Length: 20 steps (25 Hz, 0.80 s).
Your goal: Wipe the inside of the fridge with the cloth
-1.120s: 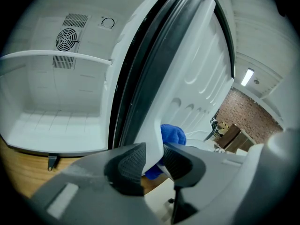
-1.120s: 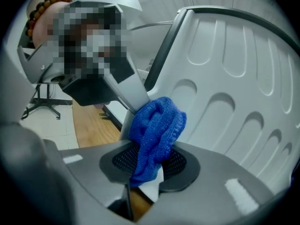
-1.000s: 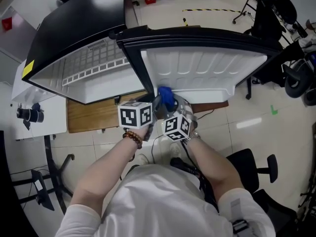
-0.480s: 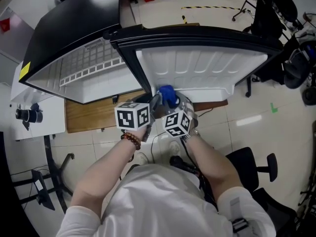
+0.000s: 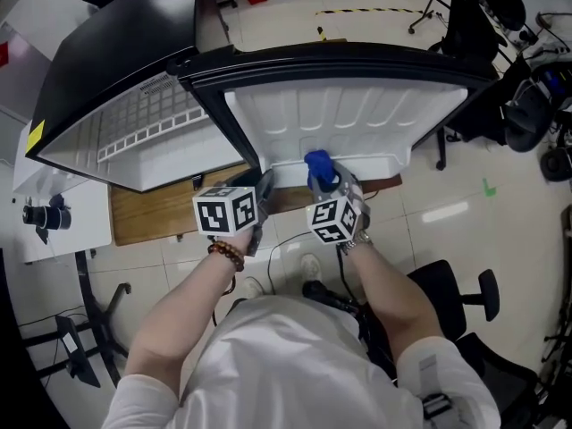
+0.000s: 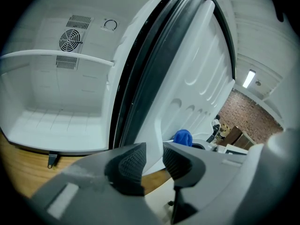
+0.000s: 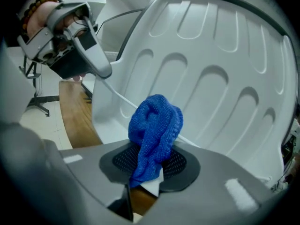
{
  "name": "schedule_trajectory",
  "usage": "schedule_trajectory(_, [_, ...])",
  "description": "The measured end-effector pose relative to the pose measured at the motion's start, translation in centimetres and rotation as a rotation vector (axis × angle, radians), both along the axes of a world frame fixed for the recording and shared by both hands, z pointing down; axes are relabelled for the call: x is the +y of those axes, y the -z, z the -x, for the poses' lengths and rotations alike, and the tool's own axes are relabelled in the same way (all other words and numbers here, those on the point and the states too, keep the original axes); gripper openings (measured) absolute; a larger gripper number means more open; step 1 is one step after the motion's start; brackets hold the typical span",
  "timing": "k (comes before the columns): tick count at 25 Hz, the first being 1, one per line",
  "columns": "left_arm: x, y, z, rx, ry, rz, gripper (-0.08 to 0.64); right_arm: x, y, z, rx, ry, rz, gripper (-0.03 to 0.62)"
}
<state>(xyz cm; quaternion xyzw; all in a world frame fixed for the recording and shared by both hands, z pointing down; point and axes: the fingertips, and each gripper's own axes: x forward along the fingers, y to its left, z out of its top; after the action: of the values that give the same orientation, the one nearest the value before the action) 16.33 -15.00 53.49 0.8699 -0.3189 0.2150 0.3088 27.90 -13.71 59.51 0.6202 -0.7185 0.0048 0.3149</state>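
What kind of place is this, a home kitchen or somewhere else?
Probably an office or lab, not a home kitchen: a small fridge stands among office chairs on a tiled floor, and a camera rests on a white table.

The blue cloth [image 7: 154,128], bunched upright, is pinched in the right claw [image 7: 149,165], near the ribbed white door liner [image 7: 220,78]. The black fridge [image 5: 116,70] stands open, white inside.

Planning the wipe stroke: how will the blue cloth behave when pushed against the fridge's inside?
Probably floppy: the blue cloth bunches and folds over in the right gripper. Its looped weave likely grips rather than slides.
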Motion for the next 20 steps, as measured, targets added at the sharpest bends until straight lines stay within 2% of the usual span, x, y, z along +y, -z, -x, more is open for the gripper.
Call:
schedule_trajectory(12, [0.1, 0.1, 0.1, 0.003, 0.023, 0.001, 0.109, 2.8, -0.2, -8.8, 0.023, -0.178, 0.022, 0.115])
schedule_trajectory(20, [0.0, 0.3, 0.2, 0.006, 0.043, -0.007, 0.107, 4.3, -0.4, -12.7, 0.026, -0.292, 0.044, 0.115])
